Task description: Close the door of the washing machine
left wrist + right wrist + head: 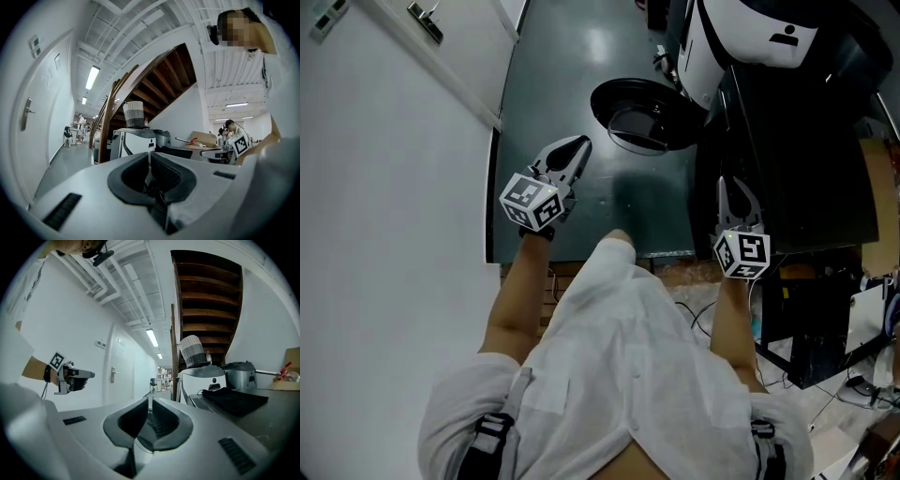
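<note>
Seen from above in the head view, the white washing machine [741,37] stands at the top, and its round dark door [642,117] hangs open over the grey floor. My left gripper [579,145] is held level a short way left of the door, jaws shut and empty. To the right, my right gripper [734,185] is also shut on nothing, below the machine and apart from the door. In the left gripper view the closed jaws [150,158] point towards the white machine [136,140]. The right gripper view shows its shut jaws [151,401] and the machine [206,378] ahead.
A white wall with a door [394,141] runs along the left. A black bench [806,169] stands on the right, with cables [694,305] on the floor beneath me. A wooden staircase [154,79] rises behind the machine. People stand far down the corridor [79,129].
</note>
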A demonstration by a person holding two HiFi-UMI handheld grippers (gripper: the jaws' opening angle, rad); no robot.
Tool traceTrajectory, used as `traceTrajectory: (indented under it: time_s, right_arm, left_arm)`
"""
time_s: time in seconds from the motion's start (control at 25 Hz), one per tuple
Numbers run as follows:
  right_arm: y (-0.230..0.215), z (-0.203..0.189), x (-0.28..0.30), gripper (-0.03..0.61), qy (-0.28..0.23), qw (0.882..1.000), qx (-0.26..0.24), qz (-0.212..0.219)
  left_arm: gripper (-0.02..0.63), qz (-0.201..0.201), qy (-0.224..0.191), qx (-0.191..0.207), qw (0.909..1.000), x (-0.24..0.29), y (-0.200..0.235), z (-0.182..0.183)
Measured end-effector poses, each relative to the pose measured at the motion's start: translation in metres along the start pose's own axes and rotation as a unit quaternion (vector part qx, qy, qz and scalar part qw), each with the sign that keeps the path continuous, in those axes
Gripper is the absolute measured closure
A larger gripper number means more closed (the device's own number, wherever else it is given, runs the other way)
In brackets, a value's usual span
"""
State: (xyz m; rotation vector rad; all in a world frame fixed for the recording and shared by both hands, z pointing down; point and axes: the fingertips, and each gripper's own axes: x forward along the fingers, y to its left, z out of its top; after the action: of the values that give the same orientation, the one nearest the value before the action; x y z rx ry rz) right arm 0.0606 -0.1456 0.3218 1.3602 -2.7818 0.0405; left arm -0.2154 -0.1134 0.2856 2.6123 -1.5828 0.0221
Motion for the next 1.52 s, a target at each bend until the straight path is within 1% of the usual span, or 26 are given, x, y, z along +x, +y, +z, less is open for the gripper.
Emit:
traceTrajectory:
  time_s: [0.16,0.28,0.4,0.68,0.84,1.08,1.16,1.2,1.36,1.52]
  right_arm:
    - [-0.006,-0.001,0.005,0.546,0.002,1.0,-0.002,-0.003]
    - [-0.008,-0.011,0.011,0.546,0.008,1.0,-0.003,-0.004]
    - [-0.013,-0.022,0.022,0.546,0.018,1.0,0.0,-0.007]
    - [-0.015,-0.038,0.069,0.546,0.037,0.999,0.005,-0.009]
    - [-0.014,-0.045,0.099,0.546,0.051,0.999,0.007,-0.01]
    - [-0.011,-0.06,0.143,0.545,0.067,0.998,0.011,-0.012]
    - [-0.01,-0.066,0.157,0.545,0.072,0.997,0.01,-0.011]
    - [-0.009,-0.07,0.163,0.545,0.075,0.997,0.009,-0.011]
    - [-0.01,-0.083,0.185,0.544,0.084,0.996,0.014,-0.016]
    - [-0.017,-0.096,0.199,0.543,0.091,0.995,0.025,-0.027]
  left_arm:
    - [0.589,-0.018,0.011,0.001,0.9998,0.018,0.01,-0.008]
    - [0.589,-0.025,0.02,-0.003,0.9995,0.033,0.024,-0.017]
    - [0.589,-0.036,0.04,0.0,0.9986,0.053,0.041,-0.03]
    - [0.589,-0.066,0.086,0.005,0.9941,0.096,0.104,-0.062]
    - [0.589,-0.077,0.111,0.002,0.9908,0.121,0.139,-0.082]
    - [0.584,-0.105,0.151,0.011,0.9829,0.162,0.182,-0.113]
    - [0.556,-0.114,0.166,0.018,0.9793,0.177,0.193,-0.124]
    - [0.522,-0.12,0.173,0.019,0.9775,0.184,0.197,-0.13]
    - [0.476,-0.148,0.189,0.015,0.9705,0.21,0.209,-0.148]
    - [0.437,-0.163,0.21,0.027,0.9635,0.239,0.22,-0.167]
